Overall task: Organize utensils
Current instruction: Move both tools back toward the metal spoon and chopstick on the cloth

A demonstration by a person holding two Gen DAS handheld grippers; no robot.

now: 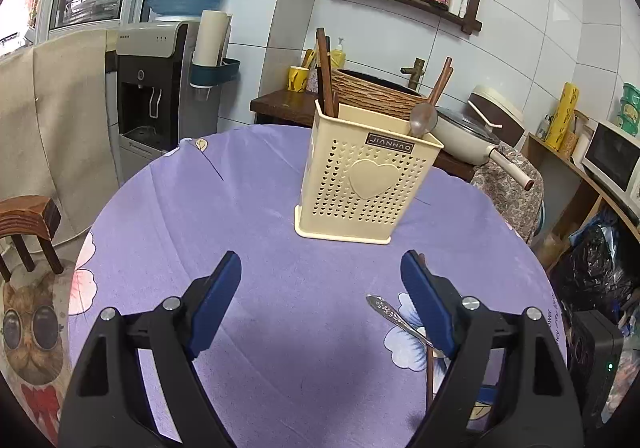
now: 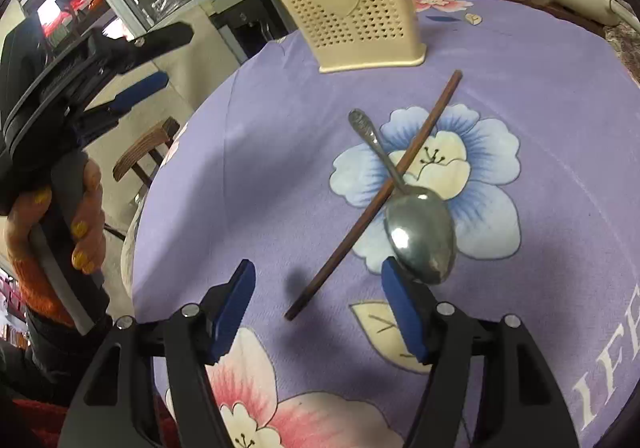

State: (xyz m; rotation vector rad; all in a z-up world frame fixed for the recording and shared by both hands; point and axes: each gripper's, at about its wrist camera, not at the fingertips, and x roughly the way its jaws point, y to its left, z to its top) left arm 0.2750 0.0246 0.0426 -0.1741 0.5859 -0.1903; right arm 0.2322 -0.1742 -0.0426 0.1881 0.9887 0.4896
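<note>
A cream perforated utensil holder stands on the purple flowered tablecloth, with brown chopsticks and a metal spoon standing in it. On the cloth a loose steel spoon lies under a single brown chopstick that crosses its handle. My right gripper is open; the chopstick's near end lies between its jaws, untouched, and the spoon bowl sits by the right pad. My left gripper is open over bare cloth, with the spoon handle beside its right finger.
In the right wrist view a hand holds the left gripper off the table's left edge. A wooden stool, a water dispenser, a pan and a woven basket stand beyond the table.
</note>
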